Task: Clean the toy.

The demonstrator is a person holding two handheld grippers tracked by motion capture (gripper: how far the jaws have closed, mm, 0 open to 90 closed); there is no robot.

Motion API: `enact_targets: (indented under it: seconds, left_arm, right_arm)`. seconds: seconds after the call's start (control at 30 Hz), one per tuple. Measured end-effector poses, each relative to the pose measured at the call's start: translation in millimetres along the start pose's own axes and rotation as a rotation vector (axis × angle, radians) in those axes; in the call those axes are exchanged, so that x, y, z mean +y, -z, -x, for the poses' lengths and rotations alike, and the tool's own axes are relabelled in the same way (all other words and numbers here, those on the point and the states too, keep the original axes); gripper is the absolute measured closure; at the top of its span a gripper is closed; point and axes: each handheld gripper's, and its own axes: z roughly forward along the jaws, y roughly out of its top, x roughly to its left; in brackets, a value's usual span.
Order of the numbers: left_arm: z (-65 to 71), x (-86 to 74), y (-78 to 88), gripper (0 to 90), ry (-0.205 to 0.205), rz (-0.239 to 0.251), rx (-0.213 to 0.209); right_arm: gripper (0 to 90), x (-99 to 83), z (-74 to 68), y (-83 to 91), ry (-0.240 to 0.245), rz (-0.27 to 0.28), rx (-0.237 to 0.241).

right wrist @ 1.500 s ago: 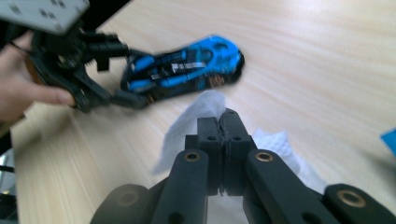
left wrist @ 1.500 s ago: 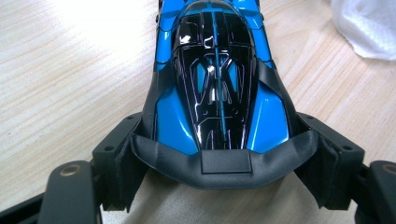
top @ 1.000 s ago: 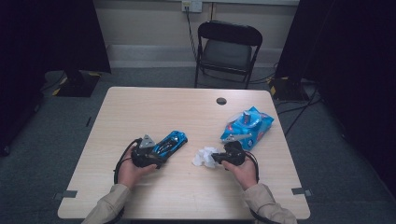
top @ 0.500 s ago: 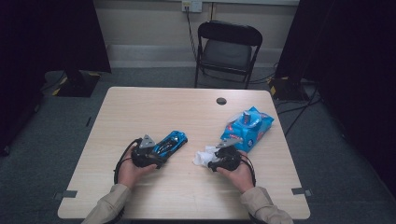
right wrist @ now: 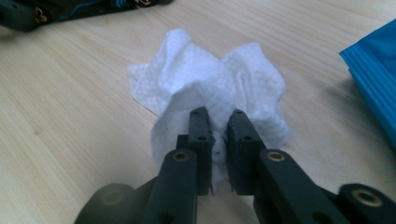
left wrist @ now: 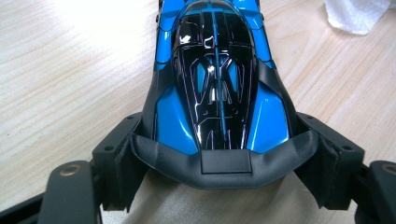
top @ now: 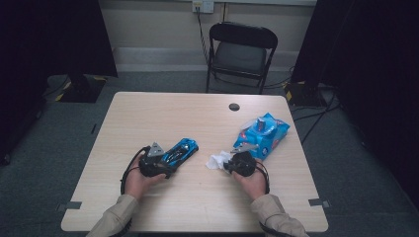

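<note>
A glossy blue and black toy car [top: 180,149] lies on the table [top: 197,113], left of the middle. My left gripper [top: 165,165] is shut on its rear end. In the left gripper view both pads press the car [left wrist: 217,79] at its sides, inside my left gripper [left wrist: 224,158]. A crumpled white wipe [top: 216,160] lies right of the car. My right gripper [top: 231,164] has just been closing, with the wipe between its jaws. In the right gripper view the narrow jaws of my right gripper [right wrist: 218,123] pinch a fold of the wipe [right wrist: 201,79].
A blue pack of wipes [top: 264,133] lies at the table's right, just behind the right hand, and its corner [right wrist: 373,79] is at the right edge of the right gripper view. A black round grommet [top: 234,106] sits near the far edge. A black folding chair [top: 239,49] stands behind the table.
The right gripper shifted slightly left toward the wipe and back again. The left hand and the car have kept still.
</note>
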Motion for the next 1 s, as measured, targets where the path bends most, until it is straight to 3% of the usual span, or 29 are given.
enact_targets:
  seconds: [0.2, 0.5, 0.67, 0.8, 0.93, 1.0]
  left_arm:
    - [-0.1, 0.1, -0.2, 24.1, 0.000, 0.000, 0.000]
    - [0.2, -0.2, -0.2, 24.1, 0.003, -0.002, -0.004]
    - [0.2, -0.1, -0.3, 24.1, 0.003, -0.002, -0.005]
    - [-0.2, 0.0, -0.1, 24.1, -0.003, -0.002, -0.002]
    - [0.4, -0.1, -0.6, 24.1, 0.006, 0.007, 0.001]
    - [-0.6, 0.1, 0.0, 24.1, -0.009, -0.001, 0.004]
  right_arm:
    - [84.1, 17.8, -12.5, 3.5, 0.002, 0.053, 0.083]
    - [84.4, 64.2, -52.7, -4.8, 0.046, 0.114, 0.224]
    - [84.3, 80.5, -82.2, -26.0, 0.116, 0.080, 0.250]
    - [84.3, 83.8, -98.8, -44.5, 0.140, 0.043, 0.275]
    - [84.3, 84.5, -110.1, -59.0, 0.169, -0.003, 0.276]
    - [84.4, 84.8, -110.7, -62.9, 0.162, -0.008, 0.276]
